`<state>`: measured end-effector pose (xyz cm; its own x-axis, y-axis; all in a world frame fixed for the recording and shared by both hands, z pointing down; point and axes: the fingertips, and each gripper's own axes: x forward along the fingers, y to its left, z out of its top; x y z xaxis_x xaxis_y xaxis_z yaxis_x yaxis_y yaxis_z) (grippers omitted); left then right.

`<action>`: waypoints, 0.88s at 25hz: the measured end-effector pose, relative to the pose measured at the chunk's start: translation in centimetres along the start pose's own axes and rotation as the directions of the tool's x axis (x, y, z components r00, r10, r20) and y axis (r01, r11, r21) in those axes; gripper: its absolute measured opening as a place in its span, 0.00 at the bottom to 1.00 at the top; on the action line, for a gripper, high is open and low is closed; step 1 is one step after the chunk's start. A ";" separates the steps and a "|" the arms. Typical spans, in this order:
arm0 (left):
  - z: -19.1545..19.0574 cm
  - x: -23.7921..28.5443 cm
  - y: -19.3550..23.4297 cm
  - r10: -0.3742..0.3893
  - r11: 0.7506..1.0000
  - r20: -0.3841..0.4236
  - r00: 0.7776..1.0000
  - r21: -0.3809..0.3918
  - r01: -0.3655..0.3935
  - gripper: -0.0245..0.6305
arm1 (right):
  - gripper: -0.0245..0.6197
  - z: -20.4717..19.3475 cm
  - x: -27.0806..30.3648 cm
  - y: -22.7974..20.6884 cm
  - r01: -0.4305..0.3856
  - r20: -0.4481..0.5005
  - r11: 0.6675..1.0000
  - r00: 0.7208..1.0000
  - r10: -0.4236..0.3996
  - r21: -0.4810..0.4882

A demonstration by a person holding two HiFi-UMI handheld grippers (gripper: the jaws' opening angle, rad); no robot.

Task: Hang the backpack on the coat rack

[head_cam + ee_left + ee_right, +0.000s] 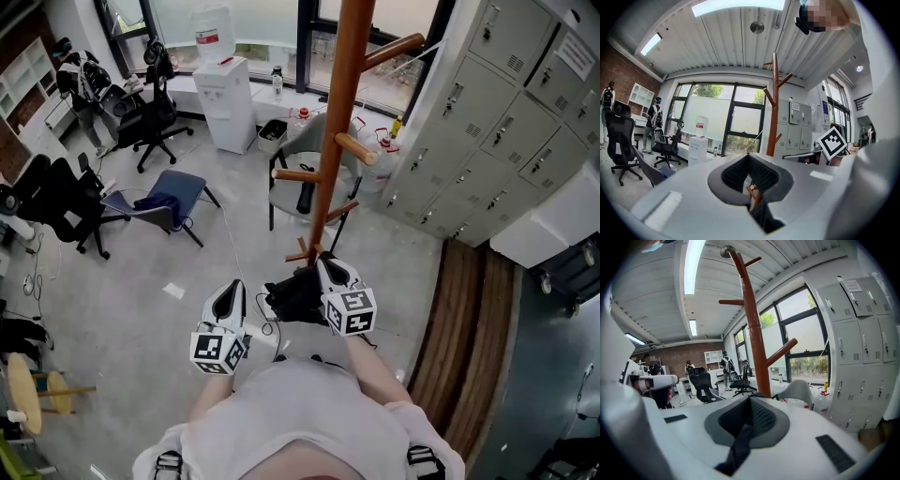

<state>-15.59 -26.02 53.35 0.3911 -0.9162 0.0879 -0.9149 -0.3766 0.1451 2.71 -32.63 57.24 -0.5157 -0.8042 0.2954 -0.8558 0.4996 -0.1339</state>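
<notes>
The wooden coat rack (341, 122) stands just ahead of me, with pegs jutting out at several heights. A black backpack (294, 296) hangs low by the rack's base, just left of my right gripper (326, 266). In the right gripper view, the right gripper (750, 400) is shut on a black strap (739, 442) of the backpack, and the rack's pole (753, 329) rises close behind. My left gripper (229, 300) hovers left of the backpack. In its own view, the left gripper (749, 156) has its pads together with nothing held, and the rack (775, 105) is beyond.
Grey lockers (506, 112) line the right side, with a wooden strip (469, 328) on the floor before them. A white chair (298, 183) and water jugs (375, 155) sit behind the rack. A water dispenser (225, 98) and office chairs (155, 202) stand to the left.
</notes>
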 end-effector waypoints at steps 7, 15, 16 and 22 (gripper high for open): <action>-0.4 0.1 0.1 0.001 1.000 -0.009 1.000 -0.006 -0.001 0.05 | 0.05 0.2 1.2 -0.2 0.010 -0.040 1.000 0.999 -0.009 0.023; -0.7 0.1 0.3 0.001 1.000 -0.009 1.000 -0.010 -0.001 0.05 | 0.05 -0.3 2.9 0.2 0.034 -0.093 0.999 0.995 -0.033 0.010; -0.7 0.0 0.3 0.002 1.000 -0.010 1.000 -0.009 -0.002 0.05 | 0.05 -0.4 3.0 0.2 0.040 -0.094 0.999 0.995 -0.039 0.007; -0.9 0.2 0.6 0.005 1.000 -0.012 1.000 -0.012 -0.005 0.05 | 0.05 -0.7 3.5 0.3 0.074 -0.112 0.996 0.991 -0.080 -0.051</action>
<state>-15.95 -26.27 54.35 0.3877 -0.9163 0.1007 -0.9157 -0.3702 0.1565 0.63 -35.11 58.89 -0.4382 -0.8002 0.4094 -0.8886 0.4542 -0.0634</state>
